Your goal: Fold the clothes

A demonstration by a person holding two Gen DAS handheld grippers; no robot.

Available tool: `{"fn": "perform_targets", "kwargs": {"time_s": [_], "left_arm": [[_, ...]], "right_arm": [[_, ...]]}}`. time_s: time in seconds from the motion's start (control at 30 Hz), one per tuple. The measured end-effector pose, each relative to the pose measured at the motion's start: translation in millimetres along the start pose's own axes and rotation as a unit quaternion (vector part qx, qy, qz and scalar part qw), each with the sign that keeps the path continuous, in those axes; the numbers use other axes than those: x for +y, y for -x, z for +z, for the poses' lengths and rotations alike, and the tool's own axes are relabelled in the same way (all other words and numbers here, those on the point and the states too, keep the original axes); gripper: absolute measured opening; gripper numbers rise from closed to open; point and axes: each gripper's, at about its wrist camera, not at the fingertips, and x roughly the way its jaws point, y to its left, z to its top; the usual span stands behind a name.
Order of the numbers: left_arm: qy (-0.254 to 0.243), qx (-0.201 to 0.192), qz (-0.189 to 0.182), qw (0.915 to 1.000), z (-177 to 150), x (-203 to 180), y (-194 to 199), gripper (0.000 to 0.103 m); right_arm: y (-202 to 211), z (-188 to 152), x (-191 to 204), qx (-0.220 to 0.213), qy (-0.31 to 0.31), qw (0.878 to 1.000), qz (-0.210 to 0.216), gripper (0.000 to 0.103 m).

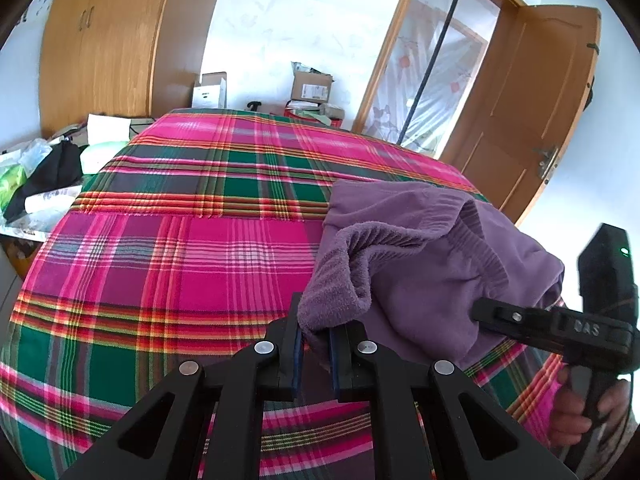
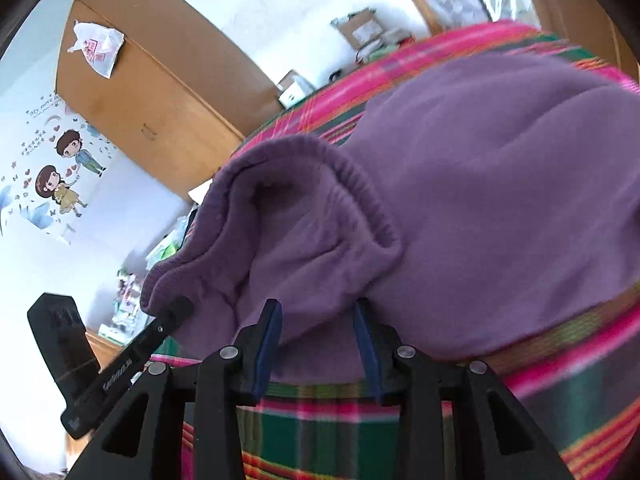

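Purple garment, fleece, bunched.
Ribbed elastic hem gathered and open toward viewer; fuzzy inner side turned out at one corner; heaped on plaid bedspread.

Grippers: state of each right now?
Left gripper: shut on the purple garment, pinching its edge.
Right gripper: open, garment fabric lying between the pads, not pressed.

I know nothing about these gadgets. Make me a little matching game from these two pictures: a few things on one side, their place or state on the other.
Things:
1. soft purple fleece garment
2. left claw
3. right claw
4. brown wooden door

States:
a. jaws apart, cloth between them
b. swung open
c. pinching a fuzzy edge
d. lying on the pink and green plaid bedspread

Pairs: 1-d, 2-c, 3-a, 4-b
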Motion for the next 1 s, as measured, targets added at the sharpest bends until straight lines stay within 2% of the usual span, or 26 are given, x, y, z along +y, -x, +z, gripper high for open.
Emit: {"fn": "perform_targets", "kwargs": {"time_s": [0.13, 0.2, 0.23, 0.5, 0.8, 1.0], "left_arm": [[0.006, 0.003, 0.000, 1.0000, -1, 1, -1, 0.010], [0.013, 0.004, -0.002, 0.9999, 0, 2, -1, 0.010], [0.017, 0.003, -0.003, 0.9999, 0, 3, 0, 0.009], [0.024, -0.014, 0.008, 0.9996, -1, -1, 13, 0.009], [0.033, -0.042, 0.006, 0.9986, -6, -8, 46, 0.008], [0.060, -0.058, 0.004, 0.9965, -15, -6, 70, 0.008]], "right_arm": [[-15, 9, -5, 0.010, -0.028, 0.999, 0.013, 0.038], [-16, 12, -4, 0.005, -0.026, 1.000, 0.007, 0.012], [-16, 13, -3, 0.001, -0.023, 1.000, 0.004, 0.008], [25, 24, 23, -0.060, 0.061, 0.996, -0.021, 0.005], [75, 30, 61, -0.124, 0.141, 0.981, -0.039, 0.005], [96, 42, 88, -0.150, 0.194, 0.969, -0.039, 0.005]]}}
